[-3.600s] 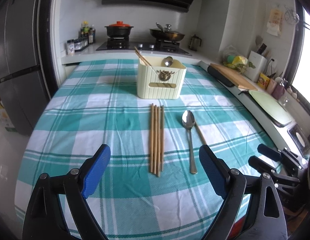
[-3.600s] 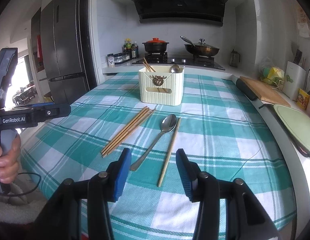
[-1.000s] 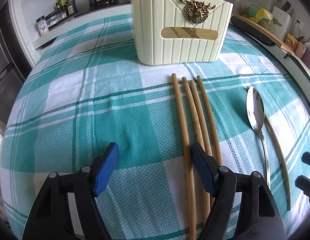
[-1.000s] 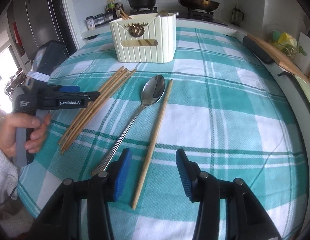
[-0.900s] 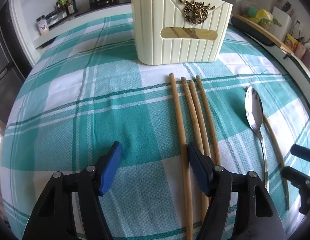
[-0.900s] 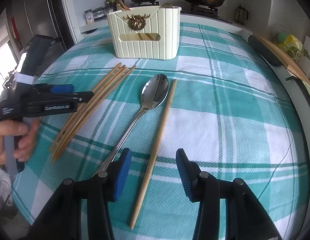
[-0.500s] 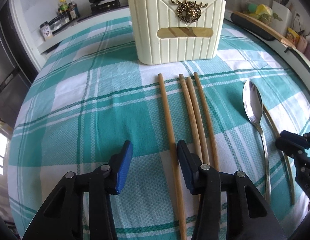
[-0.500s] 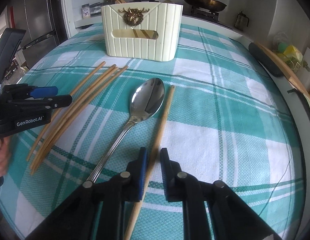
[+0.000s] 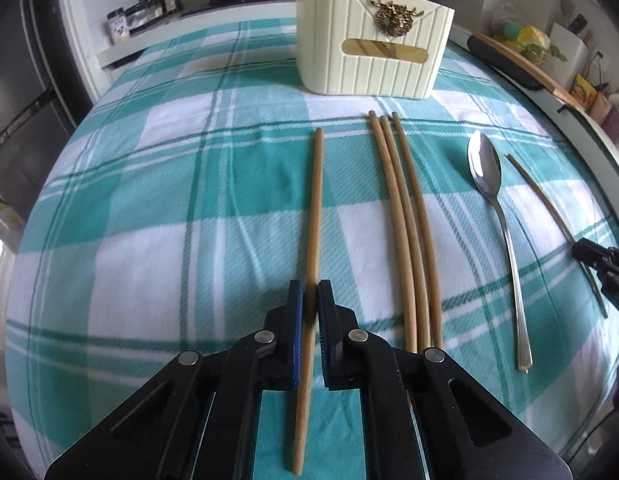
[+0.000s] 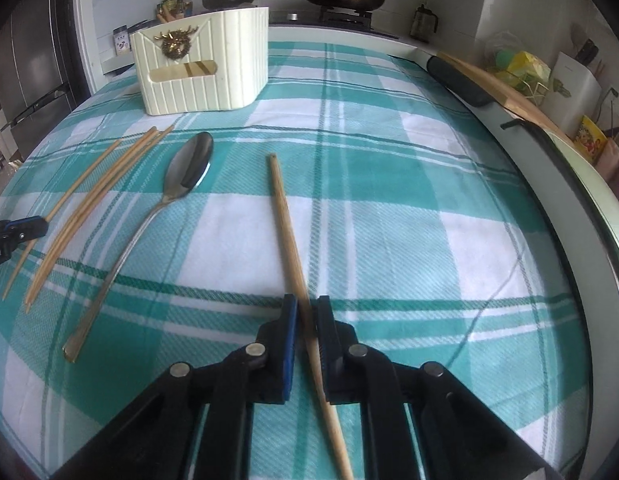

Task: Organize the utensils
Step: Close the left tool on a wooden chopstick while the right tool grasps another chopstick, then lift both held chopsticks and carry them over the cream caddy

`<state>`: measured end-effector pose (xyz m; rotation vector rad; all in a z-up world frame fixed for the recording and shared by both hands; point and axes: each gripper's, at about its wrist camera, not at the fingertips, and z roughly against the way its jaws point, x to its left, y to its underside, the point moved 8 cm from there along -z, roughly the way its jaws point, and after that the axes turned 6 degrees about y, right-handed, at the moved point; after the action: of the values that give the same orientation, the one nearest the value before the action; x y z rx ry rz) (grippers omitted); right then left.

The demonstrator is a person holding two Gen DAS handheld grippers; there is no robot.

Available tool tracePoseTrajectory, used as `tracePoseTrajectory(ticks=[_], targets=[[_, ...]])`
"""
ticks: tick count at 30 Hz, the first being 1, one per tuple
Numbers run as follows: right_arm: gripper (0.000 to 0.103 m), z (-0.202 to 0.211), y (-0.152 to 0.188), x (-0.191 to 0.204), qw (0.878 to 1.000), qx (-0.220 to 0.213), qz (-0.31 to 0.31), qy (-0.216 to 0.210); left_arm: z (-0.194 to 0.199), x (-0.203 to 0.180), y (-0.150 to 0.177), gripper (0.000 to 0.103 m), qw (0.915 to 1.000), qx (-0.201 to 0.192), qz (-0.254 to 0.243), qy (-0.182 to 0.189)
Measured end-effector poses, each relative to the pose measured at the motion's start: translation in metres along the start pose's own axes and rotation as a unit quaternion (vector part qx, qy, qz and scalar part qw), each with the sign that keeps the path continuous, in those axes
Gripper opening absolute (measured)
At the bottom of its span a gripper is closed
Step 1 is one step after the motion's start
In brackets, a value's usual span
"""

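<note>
- Left gripper (image 9: 308,300) clamped on one wooden chopstick (image 9: 314,208), lying apart from a bundle of three chopsticks (image 9: 405,216) w/ bare checked cloth (image 9: 149,208) to its left.
- Right gripper (image 10: 307,312) pinched shut on a second chopstick (image 10: 283,216); wide open cloth btwn it and the table's right edge (image 10: 589,216).
- Shiny metal spoon (image 10: 185,176) flat on the woven fabric, just right of the bundle.
- Ribbed cream holder (image 9: 371,60), gold emblem, stands at far end.
</note>
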<state>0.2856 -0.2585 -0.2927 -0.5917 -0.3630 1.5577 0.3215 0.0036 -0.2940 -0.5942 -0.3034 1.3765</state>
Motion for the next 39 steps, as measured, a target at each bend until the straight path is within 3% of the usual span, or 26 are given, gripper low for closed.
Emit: tracePoseTrajectory(ticks=[5,6,7,9,14,19,25,26,27,28,29,30,34,39], targets=[[0.011,0.010,0.015,-0.012,1.000,0.005,0.013,0.004,0.020,0.012,0.027,0.007,0.9991,0.013,0.029,0.029],[0.014,0.010,0.016,-0.011,1.000,0.009,0.019,-0.001,0.022,0.013,0.028,0.011,0.9988,0.014,0.031,0.035],[0.019,0.010,0.016,-0.010,1.000,0.015,0.024,-0.008,0.024,0.014,0.028,0.016,0.9985,0.017,0.031,0.043],[0.043,0.010,0.012,-0.007,0.999,0.020,0.034,-0.024,0.024,0.015,0.022,0.037,0.9977,0.022,0.027,0.058],[0.045,0.006,-0.009,0.006,0.995,0.043,0.064,-0.068,0.020,0.016,-0.006,0.051,0.9977,0.032,-0.017,0.057],[0.045,-0.023,-0.032,0.015,0.991,0.070,0.100,-0.059,-0.005,0.004,-0.035,0.055,0.9945,0.053,-0.073,0.055],[0.045,-0.048,-0.070,0.018,0.992,0.072,0.074,-0.074,-0.045,0.007,-0.064,0.051,0.9937,0.075,-0.077,0.031],[0.043,-0.052,-0.076,0.021,0.992,0.075,0.072,-0.077,-0.049,0.007,-0.070,0.049,0.9941,0.072,-0.077,0.028],[0.035,-0.056,-0.080,0.024,0.991,0.076,0.073,-0.080,-0.052,0.006,-0.074,0.045,0.9939,0.074,-0.078,0.025],[0.030,-0.058,-0.085,0.026,0.992,0.070,0.073,-0.077,-0.055,0.004,-0.079,0.040,0.9938,0.073,-0.081,0.023],[0.014,-0.060,-0.089,0.029,0.992,0.069,0.074,-0.079,-0.057,0.002,-0.083,0.024,0.9936,0.072,-0.084,0.022],[0.007,-0.062,-0.093,0.031,0.992,0.068,0.073,-0.079,-0.059,-0.001,-0.086,0.005,0.9932,0.073,-0.088,0.022],[0.007,-0.058,-0.100,0.033,0.992,0.058,0.053,-0.099,-0.056,-0.003,-0.091,0.005,0.9946,0.065,-0.078,0.022],[0.007,0.008,-0.125,0.013,0.988,-0.031,-0.003,-0.150,0.003,0.000,-0.105,0.005,0.9976,-0.004,-0.058,0.037]])
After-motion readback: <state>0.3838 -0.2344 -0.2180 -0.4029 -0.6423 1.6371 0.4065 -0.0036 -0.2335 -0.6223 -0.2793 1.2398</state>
